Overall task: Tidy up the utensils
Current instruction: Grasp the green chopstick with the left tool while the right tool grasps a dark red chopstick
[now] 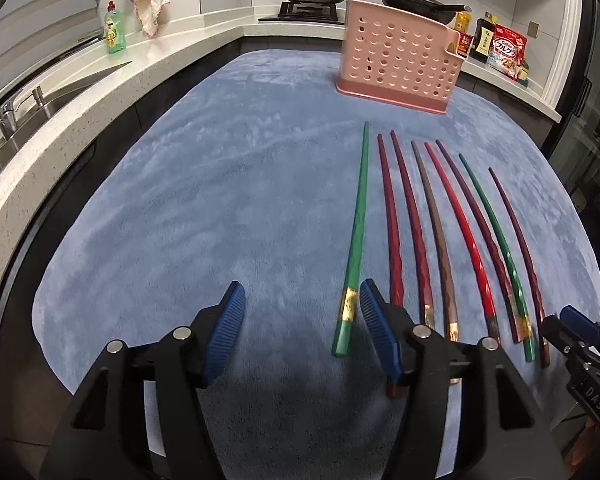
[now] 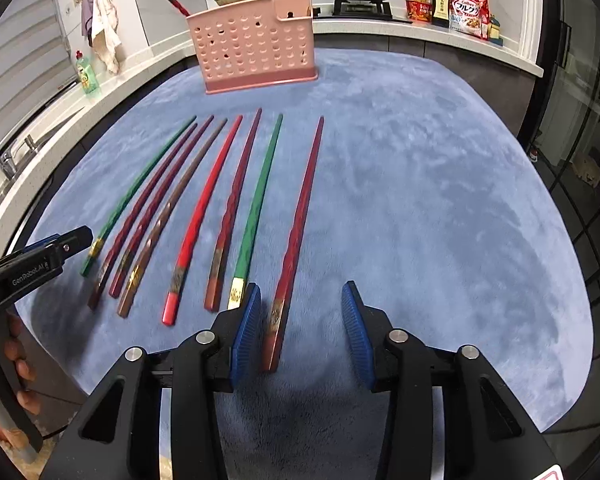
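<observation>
On blue kitchen mat (image 1: 220,200), both grippers open: left (image 1: 302,304) w/ green chopstick (image 1: 356,236), right (image 2: 300,304) w/ red chopstick (image 2: 300,216).

I count eight chopsticks (image 2: 216,196) on the blue mat (image 2: 420,200): two green, one bright red, one brown, four dark red. One pink holder (image 2: 252,48); a ninth stick in it.

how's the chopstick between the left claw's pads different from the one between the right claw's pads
Colour: the left claw straddles a green chopstick; the right claw straddles a dark red chopstick.
Place: the green one is the leftmost of the row, the dark red one the rightmost.
Position in the jaws: the green one lies by the right pad, the dark red one by the left pad.
Shared: both lie flat on the blue cloth, ungripped.
</observation>
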A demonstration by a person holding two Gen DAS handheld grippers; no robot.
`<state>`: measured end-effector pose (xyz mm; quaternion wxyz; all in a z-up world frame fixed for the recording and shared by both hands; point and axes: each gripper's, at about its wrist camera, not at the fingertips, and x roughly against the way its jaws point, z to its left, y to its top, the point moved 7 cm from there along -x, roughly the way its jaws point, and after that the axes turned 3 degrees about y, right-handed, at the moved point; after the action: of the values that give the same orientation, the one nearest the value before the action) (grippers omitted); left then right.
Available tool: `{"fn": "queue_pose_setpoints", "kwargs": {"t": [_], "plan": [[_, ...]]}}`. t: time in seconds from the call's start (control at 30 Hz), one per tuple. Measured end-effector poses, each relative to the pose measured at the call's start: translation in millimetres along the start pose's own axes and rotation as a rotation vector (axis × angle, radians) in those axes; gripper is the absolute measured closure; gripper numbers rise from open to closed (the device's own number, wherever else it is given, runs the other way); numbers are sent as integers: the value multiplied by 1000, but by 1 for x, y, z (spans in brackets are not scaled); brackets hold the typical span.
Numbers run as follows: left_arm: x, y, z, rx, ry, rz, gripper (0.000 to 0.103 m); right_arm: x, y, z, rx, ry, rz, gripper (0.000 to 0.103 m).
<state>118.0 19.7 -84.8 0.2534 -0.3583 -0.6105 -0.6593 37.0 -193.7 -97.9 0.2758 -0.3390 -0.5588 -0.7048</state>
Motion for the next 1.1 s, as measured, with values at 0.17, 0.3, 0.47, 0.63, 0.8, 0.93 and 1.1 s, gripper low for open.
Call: {"fn": "queue_pose_setpoints", "kwargs": {"t": [0.17, 0.3, 0.47, 0.63, 0.8, 0.93, 1.1], "plan": [[-3, -4, -2, -4, -4, 11, 46, -3, -5, 2, 3, 3, 7, 66], [-6, -7, -3, -7, -4, 19, 46, -4, -6, 1, 3, -3, 8, 71], [-8, -8, -4, -9, -4, 22, 46, -5, -7, 0, 9, -7, 7, 73], [-11, -8, -4, -13, 0, 23, 46, -5, -7, 0, 8, -6, 7, 75], [-12, -6, -5, -3, -5, 24, 48, -5, -8, 0, 10, -7, 7, 78], [-12, -5, -5, 11, -25, 24, 57, -5, -8, -1, 8, -8, 7, 80], [-11, -4, -9, 19, -65, 32, 72, -5, -8, -3, 8, -7, 7, 85]]}}
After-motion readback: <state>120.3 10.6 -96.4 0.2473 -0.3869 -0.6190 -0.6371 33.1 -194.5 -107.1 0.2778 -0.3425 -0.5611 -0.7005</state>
